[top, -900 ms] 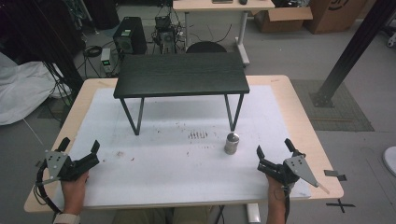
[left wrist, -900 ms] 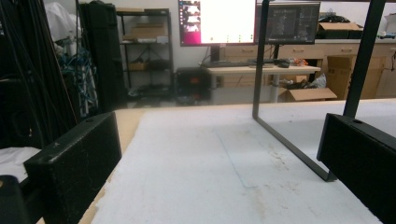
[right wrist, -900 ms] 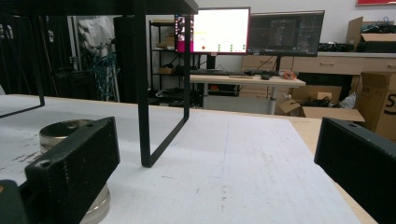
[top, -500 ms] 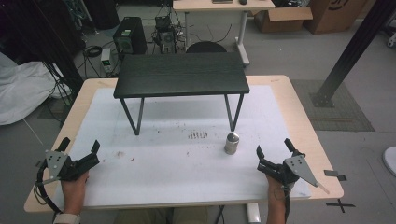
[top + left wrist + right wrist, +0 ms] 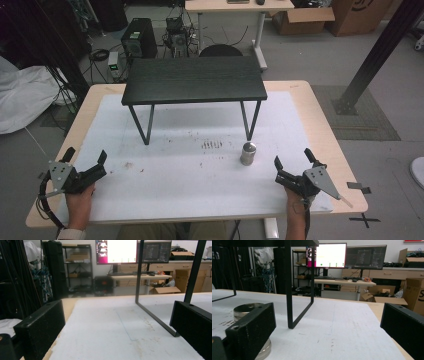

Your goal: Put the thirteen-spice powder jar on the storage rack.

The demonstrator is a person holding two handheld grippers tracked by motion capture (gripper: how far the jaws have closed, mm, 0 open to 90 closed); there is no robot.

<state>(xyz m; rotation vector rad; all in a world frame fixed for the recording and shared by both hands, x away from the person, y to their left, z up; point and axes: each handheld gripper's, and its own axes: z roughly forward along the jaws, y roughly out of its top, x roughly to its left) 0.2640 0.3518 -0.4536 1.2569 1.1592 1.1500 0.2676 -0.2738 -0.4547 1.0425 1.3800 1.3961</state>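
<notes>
My right gripper [image 5: 292, 161] has its jaws wide apart with nothing between them; it rests low over the white mat [image 5: 200, 175] near the front right corner of the bench [image 5: 320, 107]. In the right gripper view the metal cup [image 5: 247, 311] sits just behind the left jaw, partly hidden by it, and stands upright on the mat. From above, the cup [image 5: 248, 153] is near that gripper, a little ahead of it and toward the middle, just in front of the right front leg of the small black table [image 5: 195, 80] that stands on the mat

My left gripper [image 5: 85, 162] also has its jaws spread, empty, and sits low at the front left corner of the bench, well apart from the cup. The left gripper view looks between the two jaws along bare mat to a leg frame of the black table [image 5: 155, 317]

Each gripper is held by a hand [image 5: 79, 200] coming in from the near edge
</notes>
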